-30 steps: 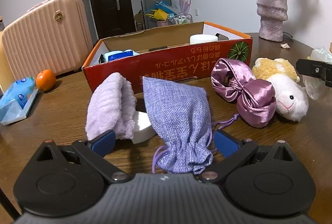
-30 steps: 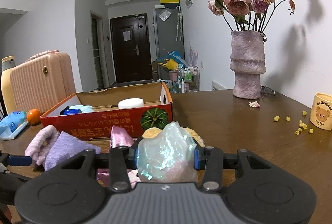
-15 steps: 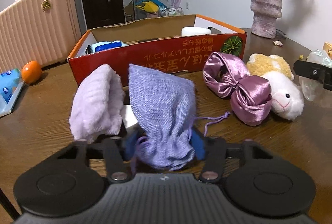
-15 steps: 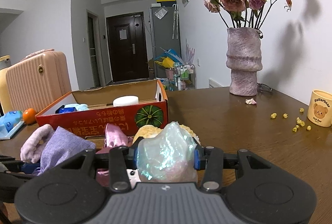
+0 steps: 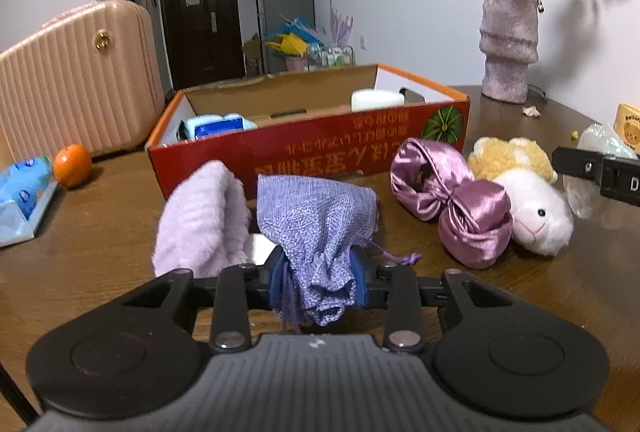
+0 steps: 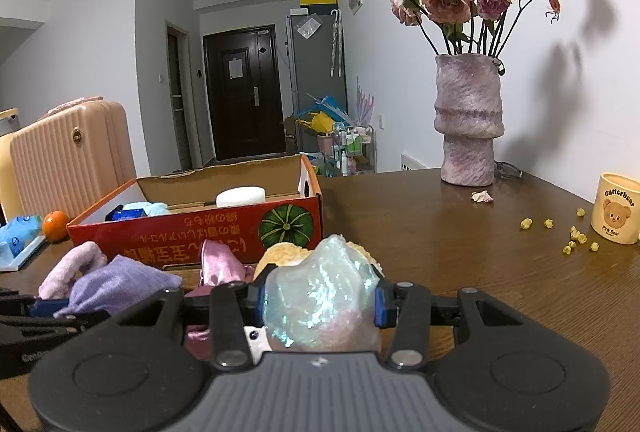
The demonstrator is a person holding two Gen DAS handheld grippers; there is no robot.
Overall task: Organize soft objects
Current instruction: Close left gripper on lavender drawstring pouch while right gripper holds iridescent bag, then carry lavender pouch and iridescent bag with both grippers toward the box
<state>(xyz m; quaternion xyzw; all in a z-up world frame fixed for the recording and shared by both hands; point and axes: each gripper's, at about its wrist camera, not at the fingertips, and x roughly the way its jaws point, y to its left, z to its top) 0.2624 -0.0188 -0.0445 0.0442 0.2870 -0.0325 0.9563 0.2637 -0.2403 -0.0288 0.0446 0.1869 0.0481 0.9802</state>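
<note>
While the left gripper [image 5: 318, 288] is pinched on the gathered neck of a coarse-woven lilac drawstring pouch [image 5: 316, 220], the pouch's bulging body is seen standing up ahead of the blue pads, in front of the red cardboard box [image 5: 360, 148]. Just left of it, a ribbed, fluffy pale-purple plush piece [image 5: 202, 220] is draped over something white. To the right, a glossy satin mauve pouch [image 5: 452, 200], knotted into 2 lobes, is pressed against a woolly cream-and-white toy sheep [image 5: 528, 200] on the dark wooden table [image 5: 100, 232]. An iridescent, crinkled translucent bag [image 6: 320, 300] is clamped between the nearly closed pads of the right gripper [image 6: 320, 306], above the sheep. A rough, ridged pink vase [image 6: 468, 124] is stood farther back.
</note>
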